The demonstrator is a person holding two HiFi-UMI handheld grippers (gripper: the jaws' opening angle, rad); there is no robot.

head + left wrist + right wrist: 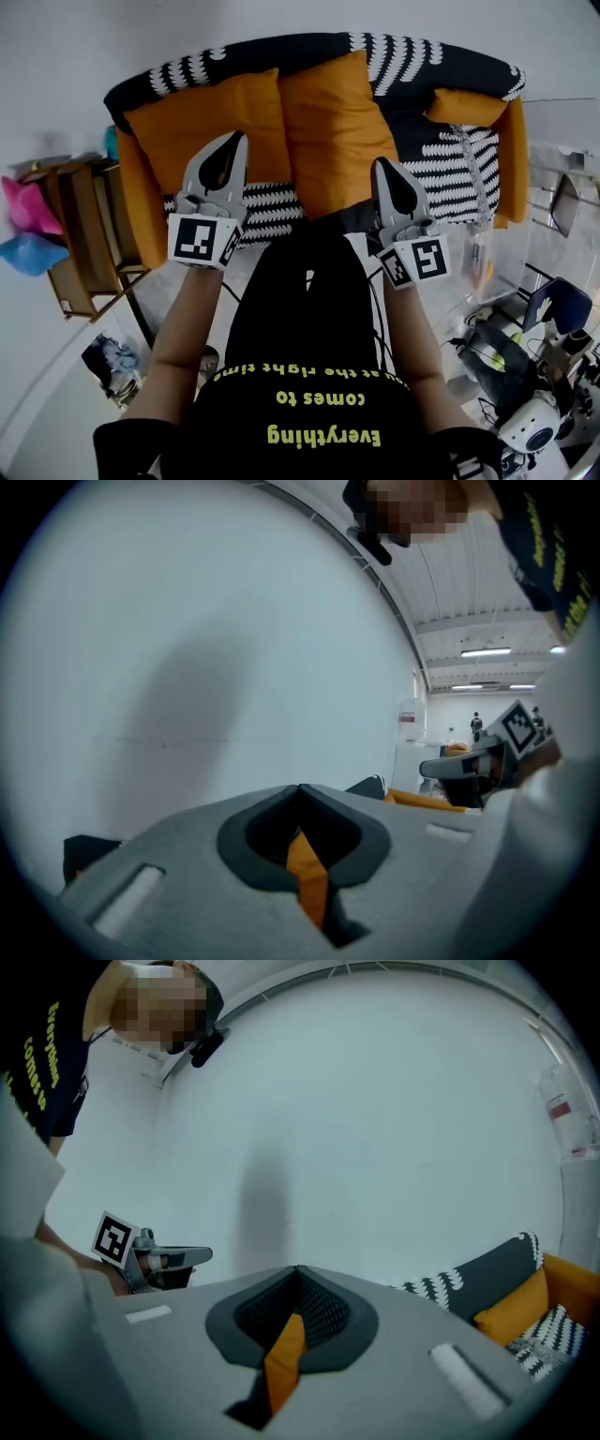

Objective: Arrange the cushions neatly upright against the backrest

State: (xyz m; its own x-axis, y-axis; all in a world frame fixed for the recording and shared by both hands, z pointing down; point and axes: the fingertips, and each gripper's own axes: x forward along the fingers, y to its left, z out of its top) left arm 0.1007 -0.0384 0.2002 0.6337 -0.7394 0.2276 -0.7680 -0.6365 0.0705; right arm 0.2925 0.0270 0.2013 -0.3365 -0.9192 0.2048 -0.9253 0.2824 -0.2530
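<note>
Two large orange cushions stand side by side against the backrest [281,49] of a black-and-white patterned sofa [455,169], which fills the 12 o'clock part of the head view. The left cushion [202,117] sits at about 11 o'clock. The middle cushion [333,117] is at 12 o'clock, touching the first along its inner edge and reaching the top of the backrest. A smaller orange cushion [464,105] lies at 1 o'clock, tucked into the corner by the right orange armrest [513,159]. It also shows at 4 o'clock in the right gripper view.

The left tool [236,141] lies over the lower right corner of the left cushion. The right tool [381,167] is at the lower right edge of the middle cushion. From above I cannot tell whether either touches the fabric. Each gripper view shows its own jaws pressed together, with a thin orange sliver in the seam below the dark notch. Whether that sliver is cushion cloth I cannot tell. Each tool's marker cube is at its rear, and bare forearms run back toward 6 o'clock, where a black shirt with yellow lettering fills the bottom of the view.

A wooden rack [84,234] stands at 9 o'clock, with a pink soft thing [23,202] and a blue one [28,253] beside it. A blue chair [562,305] and loose equipment crowd 4 o'clock.
</note>
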